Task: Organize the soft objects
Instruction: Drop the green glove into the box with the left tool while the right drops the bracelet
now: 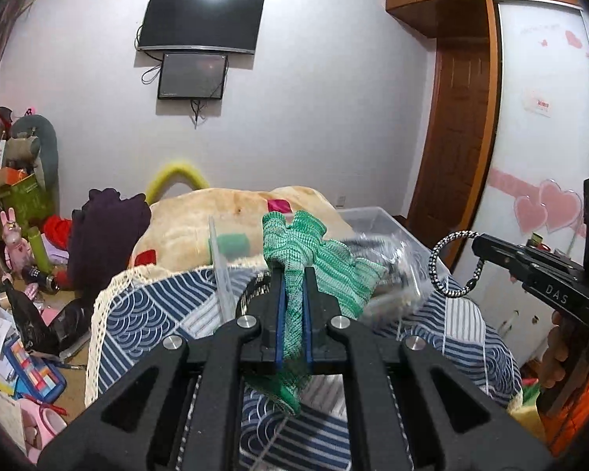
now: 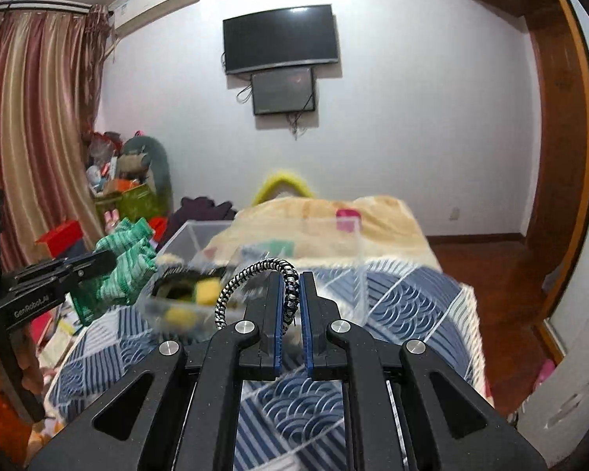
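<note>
Green knit glove (image 1: 314, 259) and braided loop (image 2: 251, 274) held above clear bin (image 2: 200, 235).

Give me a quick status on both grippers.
Left gripper shut on green glove. Right gripper shut on braided cord loop. Clear bin ahead on bed; nothing in between.

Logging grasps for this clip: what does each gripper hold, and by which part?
Left gripper pinches the green knit glove near its cuff. Right gripper grips the black-and-white braided cord loop at one end.
</note>
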A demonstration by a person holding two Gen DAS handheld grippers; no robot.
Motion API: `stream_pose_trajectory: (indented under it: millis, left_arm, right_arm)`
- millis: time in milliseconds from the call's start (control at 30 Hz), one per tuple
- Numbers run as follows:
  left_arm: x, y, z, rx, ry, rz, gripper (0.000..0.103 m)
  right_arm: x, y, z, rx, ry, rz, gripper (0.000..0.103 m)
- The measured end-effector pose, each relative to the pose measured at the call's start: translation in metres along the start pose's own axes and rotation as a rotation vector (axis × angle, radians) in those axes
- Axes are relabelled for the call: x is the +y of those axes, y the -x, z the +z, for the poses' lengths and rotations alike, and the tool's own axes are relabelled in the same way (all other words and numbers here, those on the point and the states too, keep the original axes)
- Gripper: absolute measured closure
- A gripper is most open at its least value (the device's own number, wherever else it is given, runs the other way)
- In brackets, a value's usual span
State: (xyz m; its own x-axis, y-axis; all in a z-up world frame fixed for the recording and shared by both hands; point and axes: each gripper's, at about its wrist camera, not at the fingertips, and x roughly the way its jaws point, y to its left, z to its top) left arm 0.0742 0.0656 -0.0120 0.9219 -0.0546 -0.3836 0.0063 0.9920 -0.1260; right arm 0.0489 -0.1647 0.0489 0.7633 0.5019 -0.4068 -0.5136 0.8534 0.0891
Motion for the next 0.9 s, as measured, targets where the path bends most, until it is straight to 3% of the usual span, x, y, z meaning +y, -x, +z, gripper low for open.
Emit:
stream_pose_trajectory:
  millis: [300, 500, 633, 700, 800, 900]
  left_arm:
    - [0.000, -0.037, 0.015, 0.009, 0.017, 0.015, 0.096]
    - [0.006, -0.079, 0.011, 0.103, 0.025, 0.031, 0.096]
    - [0.009, -0.087, 0.005, 0.116, 0.015, 0.047, 0.095]
    - [0.008, -0.087, 0.002, 0.118, 0.007, 0.054, 0.089]
    - [0.007, -0.086, 0.001, 0.125, -0.001, 0.065, 0.071]
    - [0.006, -0.080, 0.000, 0.113, 0.001, 0.063, 0.056]
  right_arm:
    - [-0.011, -0.025, 0.020, -0.015, -0.016, -0.060, 0.096]
    - [-0.017, -0.058, 0.013, 0.057, -0.023, -0.096, 0.096]
    - [-0.019, -0.073, 0.002, 0.121, -0.012, -0.091, 0.095]
    - [-0.019, -0.074, -0.002, 0.138, 0.001, -0.096, 0.095]
    - [-0.018, -0.074, -0.006, 0.157, 0.010, -0.107, 0.092]
    - [-0.020, -0.070, -0.005, 0.163, 0.005, -0.099, 0.077]
